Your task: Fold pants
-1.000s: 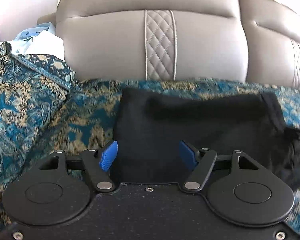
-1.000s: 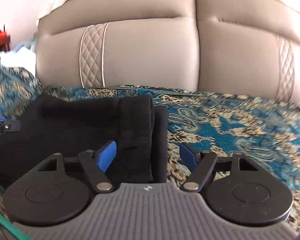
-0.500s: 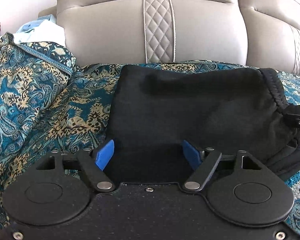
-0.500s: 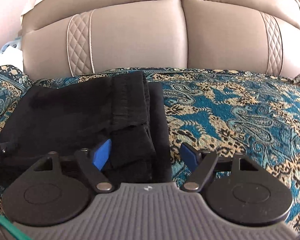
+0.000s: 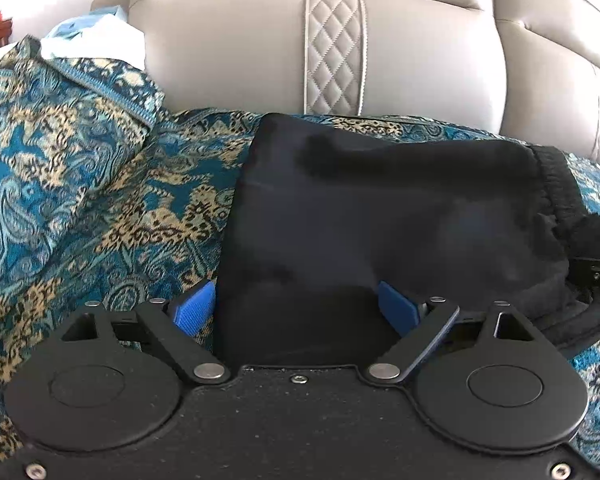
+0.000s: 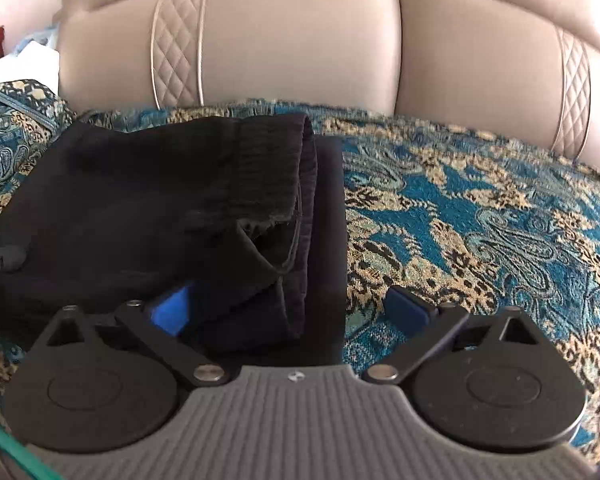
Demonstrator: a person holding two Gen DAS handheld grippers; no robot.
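Note:
The black pants (image 5: 380, 216) lie folded in a thick rectangle on the teal patterned sofa cover (image 5: 80, 208). My left gripper (image 5: 296, 308) is open, its blue fingers straddling the near left edge of the pants. My right gripper (image 6: 288, 306) is open too, straddling the near right end of the pants (image 6: 160, 208), where the waistband (image 6: 284, 168) and several layers stack up. Its left finger pad (image 6: 172, 308) is partly tucked under a fold. The tip of the other gripper shows at each view's edge.
The grey leather sofa back (image 5: 240, 52) rises just behind the pants. The patterned cover (image 6: 480, 208) spreads wide to the right. A raised, bunched part of the cover (image 5: 40, 120) and pale blue and white cloth (image 5: 96, 36) lie at the far left.
Both grippers have come lower and closer to the near edge of the pants. The right gripper's left finger now sits against the folded layers. Both stay open.

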